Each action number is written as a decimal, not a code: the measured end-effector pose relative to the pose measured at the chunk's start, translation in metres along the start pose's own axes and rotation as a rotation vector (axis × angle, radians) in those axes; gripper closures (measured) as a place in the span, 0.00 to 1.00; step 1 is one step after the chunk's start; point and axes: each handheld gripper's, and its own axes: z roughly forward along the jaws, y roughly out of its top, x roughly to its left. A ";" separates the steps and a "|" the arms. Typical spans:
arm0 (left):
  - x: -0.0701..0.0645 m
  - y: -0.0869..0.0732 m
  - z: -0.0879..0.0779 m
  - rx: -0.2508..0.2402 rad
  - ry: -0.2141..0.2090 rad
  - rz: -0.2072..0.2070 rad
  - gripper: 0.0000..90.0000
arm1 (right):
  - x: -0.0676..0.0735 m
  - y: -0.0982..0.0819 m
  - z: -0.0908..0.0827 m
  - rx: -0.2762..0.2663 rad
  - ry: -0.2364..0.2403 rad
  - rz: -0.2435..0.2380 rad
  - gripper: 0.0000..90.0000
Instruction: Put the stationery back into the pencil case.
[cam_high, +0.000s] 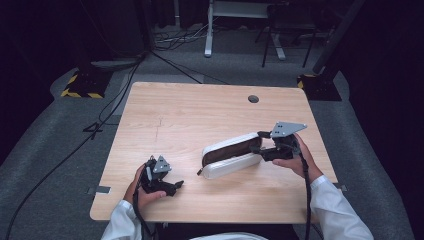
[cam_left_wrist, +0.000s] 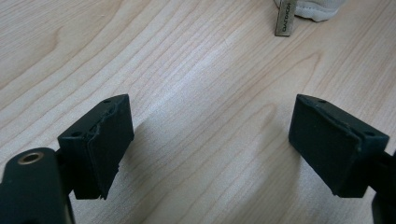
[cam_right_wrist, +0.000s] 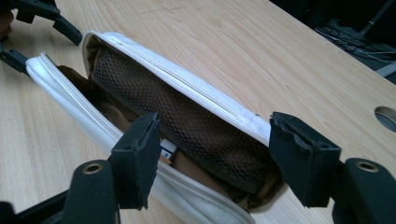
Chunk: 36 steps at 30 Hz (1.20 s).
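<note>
On the table (cam_high: 200, 115), the right gripper (cam_right_wrist: 212, 154) straddles the open white pouch (cam_high: 230, 155) with jaws spread, while the left gripper (cam_left_wrist: 210, 144), near-left, is spread over bare wood.

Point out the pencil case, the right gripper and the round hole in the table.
pencil case (cam_high: 230, 157): high view, on its white lower shell.
right gripper (cam_right_wrist: 212, 161): right gripper view, midway between its two black fingertips.
round hole (cam_high: 253, 99): high view, centre of the dark opening.

High view overhead, far; gripper views low, close (all share table (cam_high: 200, 115), white pouch (cam_high: 232, 155)).
</note>
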 end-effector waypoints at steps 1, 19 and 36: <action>0.000 0.000 0.000 0.000 0.000 0.001 0.16 | -0.001 -0.001 -0.002 0.003 -0.004 -0.006 0.38; 0.000 0.000 0.000 0.000 0.000 0.000 0.16 | -0.007 -0.016 -0.035 0.008 -0.090 0.022 0.32; 0.000 0.000 0.000 0.000 0.000 0.000 0.16 | -0.004 -0.039 -0.056 0.039 -0.122 0.024 0.31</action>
